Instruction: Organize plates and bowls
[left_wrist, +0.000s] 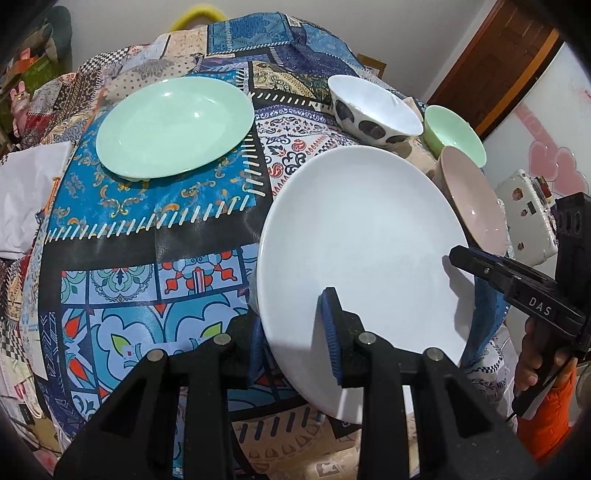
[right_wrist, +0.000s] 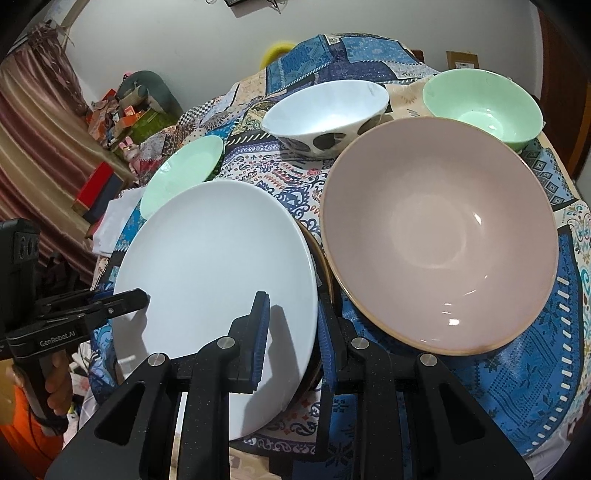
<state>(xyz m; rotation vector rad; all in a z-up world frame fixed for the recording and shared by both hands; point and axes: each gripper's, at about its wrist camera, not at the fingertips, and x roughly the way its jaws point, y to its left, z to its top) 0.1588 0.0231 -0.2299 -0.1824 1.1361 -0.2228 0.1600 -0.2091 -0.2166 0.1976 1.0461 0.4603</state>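
Observation:
A large white plate (left_wrist: 354, 251) (right_wrist: 218, 258) is held between both grippers over the patterned tablecloth (left_wrist: 147, 236). My left gripper (left_wrist: 293, 339) is shut on its near-left rim, one blue pad above and one below. My right gripper (right_wrist: 293, 336) is shut on the plate's right rim; its tip (left_wrist: 465, 258) shows at the plate's right edge in the left wrist view. A pink bowl (right_wrist: 439, 236) stands just right of the plate. Behind are a white bowl with dark spots (right_wrist: 325, 114), a green bowl (right_wrist: 484, 107) and a mint green plate (left_wrist: 173, 125).
A dark brown rim (right_wrist: 320, 266) shows under the white plate's right edge. A hand with an orange sleeve (left_wrist: 543, 369) holds the right gripper. White folded cloth (left_wrist: 29, 199) lies at the table's left edge. A white box (left_wrist: 524, 218) sits beyond the right edge.

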